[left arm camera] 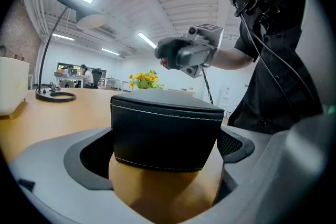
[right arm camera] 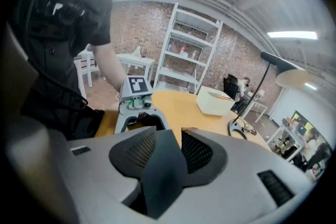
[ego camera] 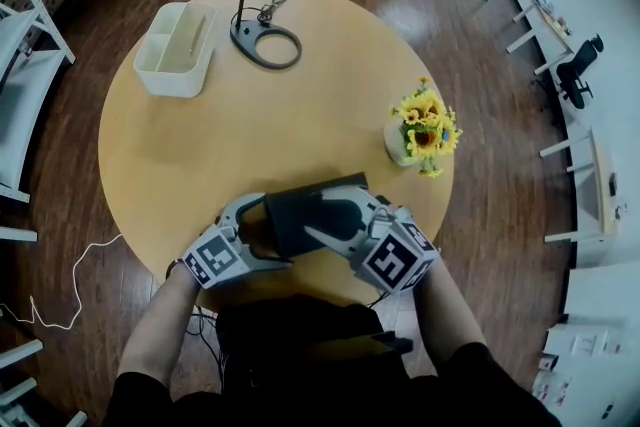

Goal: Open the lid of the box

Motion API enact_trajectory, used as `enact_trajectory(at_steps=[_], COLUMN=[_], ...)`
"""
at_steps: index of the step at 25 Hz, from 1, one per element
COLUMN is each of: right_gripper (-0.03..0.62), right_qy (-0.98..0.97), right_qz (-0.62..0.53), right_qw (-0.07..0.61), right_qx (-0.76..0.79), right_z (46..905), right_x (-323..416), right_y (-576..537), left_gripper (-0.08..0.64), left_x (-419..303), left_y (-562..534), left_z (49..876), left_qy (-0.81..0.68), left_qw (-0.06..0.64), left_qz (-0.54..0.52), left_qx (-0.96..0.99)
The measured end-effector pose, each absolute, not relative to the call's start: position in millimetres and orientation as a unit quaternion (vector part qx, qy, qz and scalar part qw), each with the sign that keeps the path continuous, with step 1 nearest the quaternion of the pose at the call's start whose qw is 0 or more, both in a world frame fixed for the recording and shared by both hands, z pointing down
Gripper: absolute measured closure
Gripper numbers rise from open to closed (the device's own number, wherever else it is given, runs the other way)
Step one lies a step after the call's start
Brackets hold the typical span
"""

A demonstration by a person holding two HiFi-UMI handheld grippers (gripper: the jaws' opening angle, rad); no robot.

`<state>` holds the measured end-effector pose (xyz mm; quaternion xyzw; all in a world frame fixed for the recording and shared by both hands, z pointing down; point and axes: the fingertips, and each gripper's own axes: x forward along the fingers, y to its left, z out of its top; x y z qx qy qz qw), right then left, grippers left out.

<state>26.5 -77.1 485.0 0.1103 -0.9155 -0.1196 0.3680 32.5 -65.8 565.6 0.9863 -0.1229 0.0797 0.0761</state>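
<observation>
Head view: We look steeply down on a round wooden counter (ego camera: 200, 165). A black box (ego camera: 300, 213) lies near its close edge, between two hand-held tools. The left tool (ego camera: 266, 233) straddles the box's left end, one jaw on each side. The right tool (ego camera: 335, 223) reaches in over the box from the right. Farther back stand a pot of sunflowers (ego camera: 424, 127) on the right and a white plastic bin (ego camera: 178, 47) on the left. A black ring-shaped lamp base (ego camera: 267, 45) sits beside the bin, with a key ring (ego camera: 272, 5) lying against it.

Left gripper view: We see the box end-on, with white stitching along its edges. The left tool's jaws stand wide apart, their mesh pads pressed to the box's two sides, so this tool holds the box. The box rests on the counter. Beyond it, the right tool hangs above the far end, with the sunflowers behind.

Right gripper view: The right tool's jaws are nearly together, pinching a thin dark panel, the lid (right arm camera: 157, 181), seen edge-on. We cannot tell how far the lid is raised. Past it the left tool faces us, and the bin and lamp base stand farther off.
</observation>
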Motion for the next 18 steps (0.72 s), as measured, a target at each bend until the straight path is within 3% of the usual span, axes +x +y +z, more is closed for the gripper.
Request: enact_trajectory(at_steps=[1, 3, 8, 18], right_gripper=[0.429, 0.318, 0.318, 0.259], right_qy=[-0.915, -0.903, -0.870, -0.863], right_qz=[-0.113, -0.087, -0.067, -0.115], right_qw=[0.373, 0.416, 0.489, 0.492], right_qx=[0.105, 0.064, 0.007, 0.020], right_z=[481.2, 489.8, 534.2, 535.6], right_x=[25.7, 25.4, 34.9, 33.2], right_y=[-79.2, -69.8, -40.8, -45.7], left_gripper=[-0.044, -0.044, -0.044, -0.040], left_x=[32.6, 32.8, 33.5, 33.0], left_y=[-65.8, -66.1, -65.5, -65.2], left_z=[565.7, 565.5, 565.6, 565.3], left_qy=[-0.123, -0.124, -0.122, -0.123], left_qw=[0.076, 0.076, 0.074, 0.074], left_qz=[0.079, 0.079, 0.080, 0.079], left_qx=[0.986, 0.986, 0.987, 0.986])
